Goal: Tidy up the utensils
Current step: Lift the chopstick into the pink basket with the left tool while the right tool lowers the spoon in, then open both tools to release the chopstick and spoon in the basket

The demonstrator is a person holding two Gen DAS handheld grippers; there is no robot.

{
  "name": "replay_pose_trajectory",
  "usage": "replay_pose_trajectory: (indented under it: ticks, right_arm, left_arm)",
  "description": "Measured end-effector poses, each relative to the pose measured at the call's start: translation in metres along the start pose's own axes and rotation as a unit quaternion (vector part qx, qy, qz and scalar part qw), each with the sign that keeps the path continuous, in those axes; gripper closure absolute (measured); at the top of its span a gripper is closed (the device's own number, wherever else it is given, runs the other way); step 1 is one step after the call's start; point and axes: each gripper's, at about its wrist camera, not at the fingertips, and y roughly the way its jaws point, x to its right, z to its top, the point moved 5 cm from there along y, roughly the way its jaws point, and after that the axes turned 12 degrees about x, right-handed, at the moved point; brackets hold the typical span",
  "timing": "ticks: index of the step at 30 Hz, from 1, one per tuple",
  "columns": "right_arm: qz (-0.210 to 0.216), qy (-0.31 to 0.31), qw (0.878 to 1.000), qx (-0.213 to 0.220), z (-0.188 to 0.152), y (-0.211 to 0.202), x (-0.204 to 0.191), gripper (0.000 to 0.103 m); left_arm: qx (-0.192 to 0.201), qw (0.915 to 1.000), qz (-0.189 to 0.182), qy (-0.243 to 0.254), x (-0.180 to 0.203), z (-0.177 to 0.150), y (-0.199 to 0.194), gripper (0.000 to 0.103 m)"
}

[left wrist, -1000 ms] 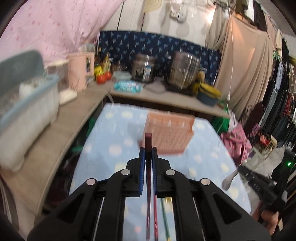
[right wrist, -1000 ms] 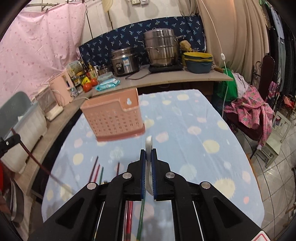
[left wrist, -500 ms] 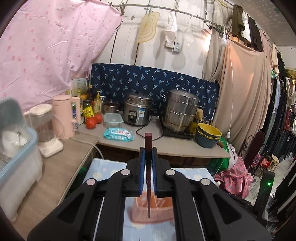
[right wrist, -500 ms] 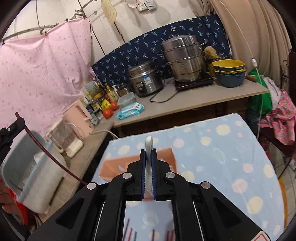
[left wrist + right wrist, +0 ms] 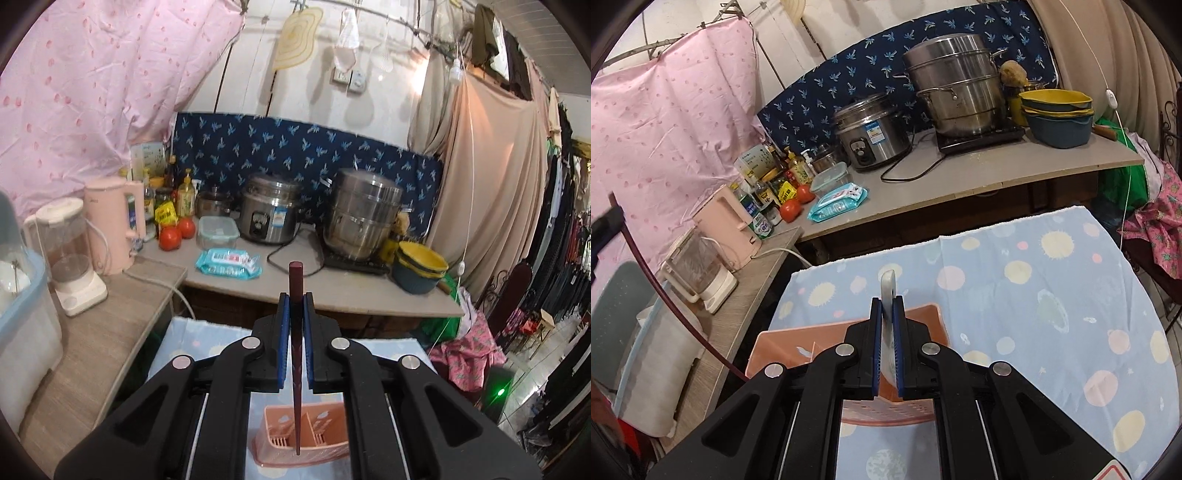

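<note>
The left hand-held gripper (image 5: 295, 295) has its blue rubber-faced pads pinched tight on a dark maroon chopstick (image 5: 296, 354), a slim faceted stick with a flat hexagonal butt that stands above the pads and a tapered tip that hangs down over the pink caddy (image 5: 301, 435). That caddy is a moulded plastic box with slotted floor and an inner divider wall; the tip shows over the left compartment, but whether it touches the floor cannot be told. The right hand-held gripper (image 5: 886, 306), its pads likewise pressed nearly together, grips a pale translucent plastic spoon (image 5: 888, 291) by its flat handle, whose rounded end with a hanging hole pokes up above the pads. In the right wrist view the caddy sits just under the black angular arms of that gripper, its perforated front wall visible low between them, resting on the worktop (image 5: 1052, 295), which is covered in a soft light-blue cloth printed with pastel suns and planets. Behind, on a smooth grey counter, stand a brushed-steel rice cooker (image 5: 269, 214), a tall stacked steel steamer pot (image 5: 364, 214), nested yellow and blue bowls (image 5: 421, 269), a crinkled pack of wet wipes (image 5: 229, 263) and two glossy red tomatoes (image 5: 177, 232)
</note>
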Motion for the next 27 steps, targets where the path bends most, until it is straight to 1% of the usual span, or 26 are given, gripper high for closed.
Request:
replay_pose_trajectory:
  ticks: [3,5,8,14,20,21,22,23,24,25,27]
  right_arm:
    - [-0.003,0.004,1.0,0.0,-0.001,0.004,0.003,0.097]
    - [-0.008,0.003,1.0,-0.002,-0.005,0.008,0.006,0.097]
    - [-0.016,0.006,1.0,-0.011,-0.011,0.013,0.012,0.097]
    - [-0.032,0.006,0.999,-0.031,-0.026,0.02,0.021,0.096]
    - [-0.045,0.004,0.999,-0.027,-0.03,0.011,0.021,0.09]
    - [-0.046,0.004,0.999,-0.025,-0.03,0.007,0.021,0.088]
    - [-0.048,0.003,0.999,-0.024,-0.03,0.003,0.02,0.087]
    - [-0.05,0.002,0.999,-0.021,-0.031,-0.001,0.02,0.083]
    - [-0.051,0.0,0.999,-0.018,-0.032,-0.007,0.019,0.08]
    - [-0.052,-0.002,0.999,-0.016,-0.033,-0.012,0.019,0.078]
    - [-0.057,-0.006,0.998,-0.013,-0.037,-0.023,0.019,0.075]
  left_arm:
    - [0.014,0.9999,-0.003,0.006,0.004,0.011,-0.002,0.096]
    - [0.016,0.9998,-0.001,0.01,0.005,0.011,0.001,0.096]
    - [-0.001,1.0,0.003,0.01,0.004,-0.002,0.011,0.096]
    - [-0.038,0.9991,0.014,0.007,-0.007,-0.04,0.03,0.096]
    - [-0.056,0.9982,0.017,0.01,-0.014,-0.06,0.036,0.095]
    - [-0.055,0.9982,0.02,0.009,-0.015,-0.062,0.035,0.092]
    - [-0.056,0.9982,0.022,0.006,-0.017,-0.063,0.034,0.08]
    - [-0.055,0.9982,0.024,0.001,-0.019,-0.064,0.032,0.073]
    - [-0.053,0.9982,0.027,-0.002,-0.02,-0.065,0.03,0.06]
    - [-0.052,0.9982,0.03,-0.003,-0.021,-0.065,0.028,0.057]
    - [-0.054,0.9981,0.031,-0.003,-0.024,-0.068,0.021,0.056]
